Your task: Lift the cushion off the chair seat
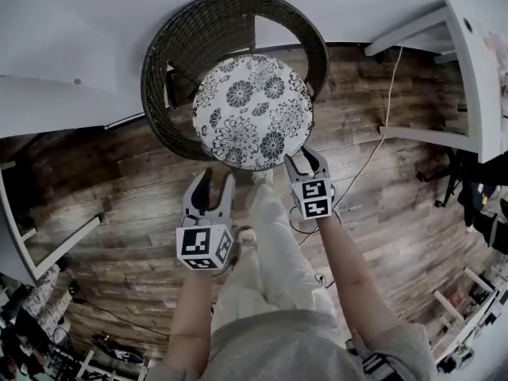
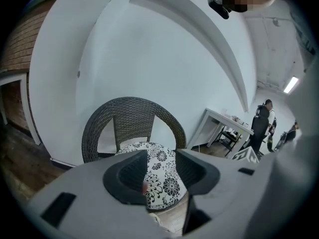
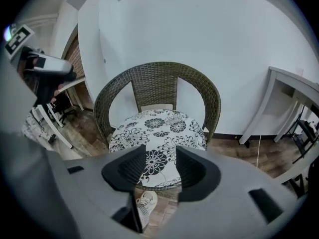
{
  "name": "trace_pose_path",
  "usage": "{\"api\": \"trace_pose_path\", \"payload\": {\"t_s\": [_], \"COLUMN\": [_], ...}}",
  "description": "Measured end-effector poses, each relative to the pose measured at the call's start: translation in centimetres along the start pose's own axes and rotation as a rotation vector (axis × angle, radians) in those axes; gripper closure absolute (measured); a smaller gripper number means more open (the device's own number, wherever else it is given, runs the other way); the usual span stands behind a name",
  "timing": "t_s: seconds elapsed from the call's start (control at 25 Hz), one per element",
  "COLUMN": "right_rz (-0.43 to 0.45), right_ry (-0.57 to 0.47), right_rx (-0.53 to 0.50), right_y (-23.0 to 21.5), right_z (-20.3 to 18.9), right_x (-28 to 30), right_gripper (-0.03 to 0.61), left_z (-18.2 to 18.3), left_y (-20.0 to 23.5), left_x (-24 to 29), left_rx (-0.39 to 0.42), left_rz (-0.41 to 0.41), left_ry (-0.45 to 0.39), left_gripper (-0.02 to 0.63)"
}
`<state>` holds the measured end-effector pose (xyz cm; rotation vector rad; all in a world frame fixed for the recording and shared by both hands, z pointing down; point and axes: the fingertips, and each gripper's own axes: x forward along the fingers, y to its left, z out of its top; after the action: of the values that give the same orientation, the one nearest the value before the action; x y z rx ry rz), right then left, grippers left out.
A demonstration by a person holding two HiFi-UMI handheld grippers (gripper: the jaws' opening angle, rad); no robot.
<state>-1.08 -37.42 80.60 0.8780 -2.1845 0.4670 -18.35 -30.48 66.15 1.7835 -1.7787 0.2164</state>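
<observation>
On the left, my left gripper [image 1: 216, 179] hangs over the brown wood-plank floor [image 1: 111, 201], its 2 jaws apart and closed on nothing, the tips just short of the chair's front. Its own view shows the patterned cushion through the gap between the jaws. Ahead of it stands the dark woven wicker chair with a rounded back [image 1: 171, 54], set against the white wall [image 1: 71, 22]. The round white cushion with black flower print [image 1: 252, 109] lies flat on the chair seat and covers nearly all of it. To its right, my right gripper [image 1: 308, 161] sits at the cushion's near edge, its 2 jaws also apart and empty. In the right gripper view the cushion's front rim shows through the gap, with my white shoe [image 3: 145, 200] on the floor below it. Whether the right jaw tips touch the cushion I cannot tell. Farther right, a thin pale cable [image 1: 373, 153] trails across the planks toward the white desk [image 1: 476, 78] at the frame's right edge.
</observation>
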Motion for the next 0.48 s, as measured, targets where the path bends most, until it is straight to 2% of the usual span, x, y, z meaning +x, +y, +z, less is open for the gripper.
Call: {"api": "trace_pose_path", "payload": {"t_s": [0.48], "right_rz": [-0.036], "right_ry": [0.170], "right_rx": [0.055], "right_y": [-3.3], "right_z": [-7.4], "right_x": [6.4], "right_gripper": [0.402], "left_z": [-2.2], "left_y": [1.2], "left_x": [3.7], "left_rx": [-0.018], "left_rz": [0.009], "left_ry": [0.034], "left_gripper": [0.443]}}
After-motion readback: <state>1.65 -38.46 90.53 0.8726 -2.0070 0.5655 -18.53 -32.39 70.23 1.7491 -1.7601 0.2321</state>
